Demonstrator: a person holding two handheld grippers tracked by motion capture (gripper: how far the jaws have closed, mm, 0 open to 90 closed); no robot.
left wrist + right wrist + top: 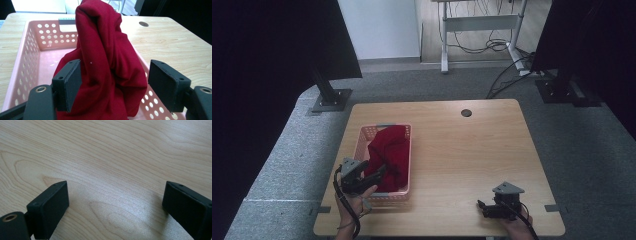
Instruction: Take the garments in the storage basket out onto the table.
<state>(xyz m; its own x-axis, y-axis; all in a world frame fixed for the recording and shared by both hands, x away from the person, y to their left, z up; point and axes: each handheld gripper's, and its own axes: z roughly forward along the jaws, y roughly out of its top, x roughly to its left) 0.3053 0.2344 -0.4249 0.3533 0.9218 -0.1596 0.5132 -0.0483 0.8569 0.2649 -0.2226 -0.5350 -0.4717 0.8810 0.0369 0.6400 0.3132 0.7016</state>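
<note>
My left tongs [113, 86] gape around the cloth [105, 62]; soft, limp, I'd pinch its bunched middle. Right tongs [115, 205] spread over the counter [112, 152].

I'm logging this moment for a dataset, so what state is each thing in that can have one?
Red cloth: bunched up in a heap inside the basket, between the left gripper's jaws.
Pink basket: upright on the table, holding the cloth.
Left gripper: open around the cloth.
Right gripper: open, holding nothing, over bare table.
</note>
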